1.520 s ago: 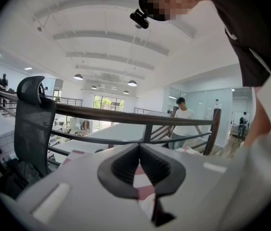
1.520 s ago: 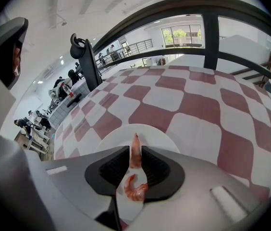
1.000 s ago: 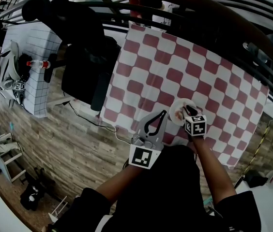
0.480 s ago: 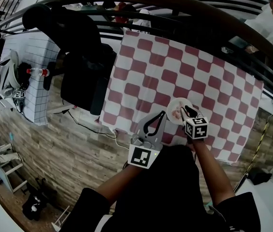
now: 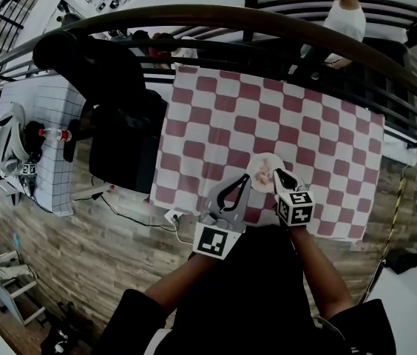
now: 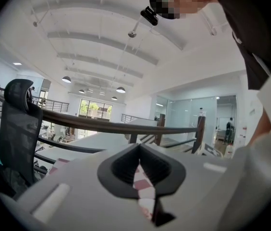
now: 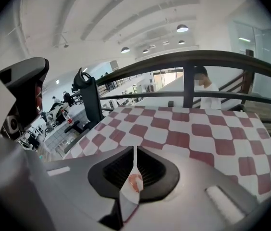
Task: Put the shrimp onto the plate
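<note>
Shrimp (image 5: pixel 266 171) on plate (image 5: pixel 253 168), checked cloth (image 5: pixel 216 124) underneath. Right gripper (image 5: pixel 280 176) at plate edge, jaws nearly closed, nothing gripped. Left gripper (image 5: pixel 246 177) just beside plate, jaws closed, empty.

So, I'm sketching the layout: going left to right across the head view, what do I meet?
Water bottle → black chair → left gripper → plate. The right gripper overlaps the plate, so I skip it.

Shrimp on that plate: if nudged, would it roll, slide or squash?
The shrimp looks small, so it is probably light. It lies flat on the plate, so it would likely slide, not roll. Whether it is soft cannot be told.
</note>
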Available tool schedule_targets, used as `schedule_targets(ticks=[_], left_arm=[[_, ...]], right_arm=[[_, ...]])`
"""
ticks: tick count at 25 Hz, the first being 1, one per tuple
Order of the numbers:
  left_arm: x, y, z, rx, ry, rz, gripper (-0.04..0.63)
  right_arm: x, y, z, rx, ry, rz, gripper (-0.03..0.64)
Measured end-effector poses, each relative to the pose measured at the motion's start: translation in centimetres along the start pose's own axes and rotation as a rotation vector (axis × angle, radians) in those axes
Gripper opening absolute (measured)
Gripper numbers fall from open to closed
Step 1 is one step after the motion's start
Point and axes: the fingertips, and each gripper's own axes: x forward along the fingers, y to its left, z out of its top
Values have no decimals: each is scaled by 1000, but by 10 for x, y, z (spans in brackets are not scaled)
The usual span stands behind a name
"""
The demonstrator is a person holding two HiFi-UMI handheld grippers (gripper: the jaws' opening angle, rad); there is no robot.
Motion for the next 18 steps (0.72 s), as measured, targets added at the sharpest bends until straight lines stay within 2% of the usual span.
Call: schedule_targets(ticks=[5, 18], left_arm=[[-9, -6, 12, 5, -30, -43, 8], [-28, -15, 23, 19, -32, -108, 8]], right_arm=[[-34, 19, 14, 32, -74, -24, -1], [-131, 60, 77, -35, -361, -118, -2]])
